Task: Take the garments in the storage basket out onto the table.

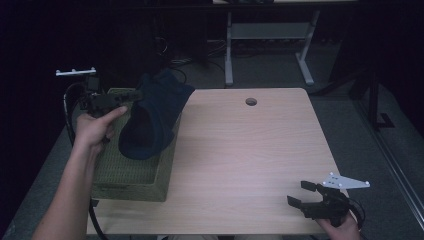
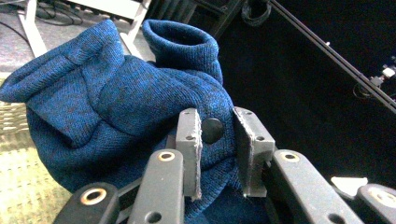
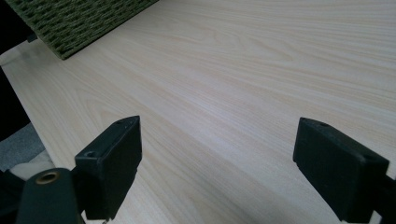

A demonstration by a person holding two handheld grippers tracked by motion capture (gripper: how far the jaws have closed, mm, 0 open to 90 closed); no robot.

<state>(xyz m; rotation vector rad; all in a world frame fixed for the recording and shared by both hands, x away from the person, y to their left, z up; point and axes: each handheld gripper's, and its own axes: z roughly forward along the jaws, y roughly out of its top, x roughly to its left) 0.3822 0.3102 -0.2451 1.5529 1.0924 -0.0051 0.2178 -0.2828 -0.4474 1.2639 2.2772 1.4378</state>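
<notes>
1. Left gripper (image 2: 212, 149): jaws nearly closed, a fold of the blue knit garment (image 1: 152, 117) pinched between them, next to a dark button (image 2: 212, 129).
2. Garment is held over the far end of the green woven basket (image 1: 132, 175), part draped on the rim.
3. Risk: grip is on a thin fold only; slippage is likely if jerked, w/ garment dropped outside the basket.
4. Risk: knit may be snagged on the rim.
5. Right gripper (image 1: 303, 193): jaws wide open, nothing held, well apart from the basket on the table (image 1: 250, 150); no support offered.
</notes>
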